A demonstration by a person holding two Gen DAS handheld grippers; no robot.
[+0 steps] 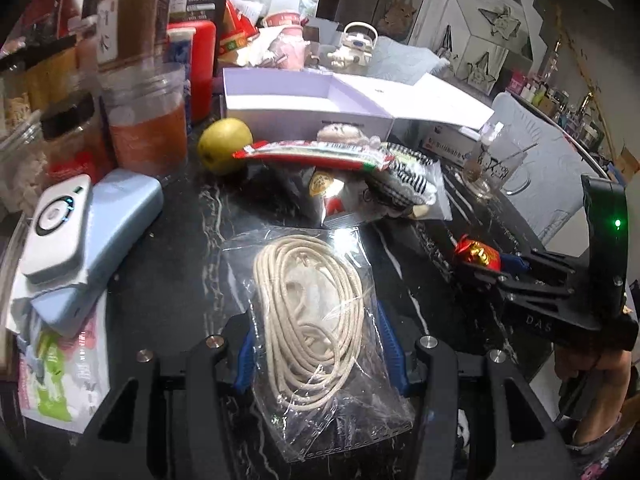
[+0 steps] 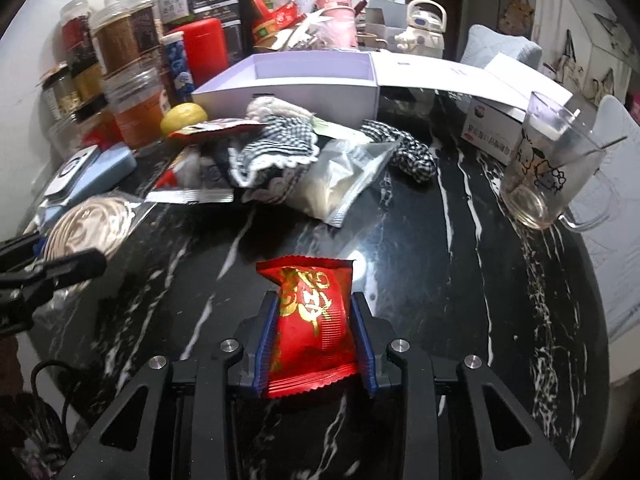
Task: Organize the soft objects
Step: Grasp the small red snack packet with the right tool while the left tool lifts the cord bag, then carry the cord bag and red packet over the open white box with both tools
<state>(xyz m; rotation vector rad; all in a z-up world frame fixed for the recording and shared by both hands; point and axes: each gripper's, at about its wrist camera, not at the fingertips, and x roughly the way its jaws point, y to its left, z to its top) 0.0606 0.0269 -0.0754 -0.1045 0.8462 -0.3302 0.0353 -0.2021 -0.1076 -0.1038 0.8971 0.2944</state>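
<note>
My left gripper [image 1: 316, 340] is shut on a clear bag of coiled white cord [image 1: 308, 304], held over the black marble table [image 1: 168, 272]. My right gripper [image 2: 314, 320] is shut on a red snack packet with gold letters [image 2: 310, 320]; it also shows in the left wrist view [image 1: 478, 256]. An open white box [image 1: 296, 100] stands behind a pile of soft things: a black-and-white checked cloth [image 2: 280, 144], a silver pouch [image 2: 344, 176] and a red-and-white packet [image 1: 316, 154]. The box also shows in the right wrist view [image 2: 288, 88].
Jars [image 1: 148, 120] and a red canister [image 1: 202, 64] crowd the back left. A yellow fruit [image 1: 224, 144] lies by the box. Blue cases with a white device [image 1: 56, 224] sit at the left. A glass mug [image 2: 548, 172] stands at the right near the table edge.
</note>
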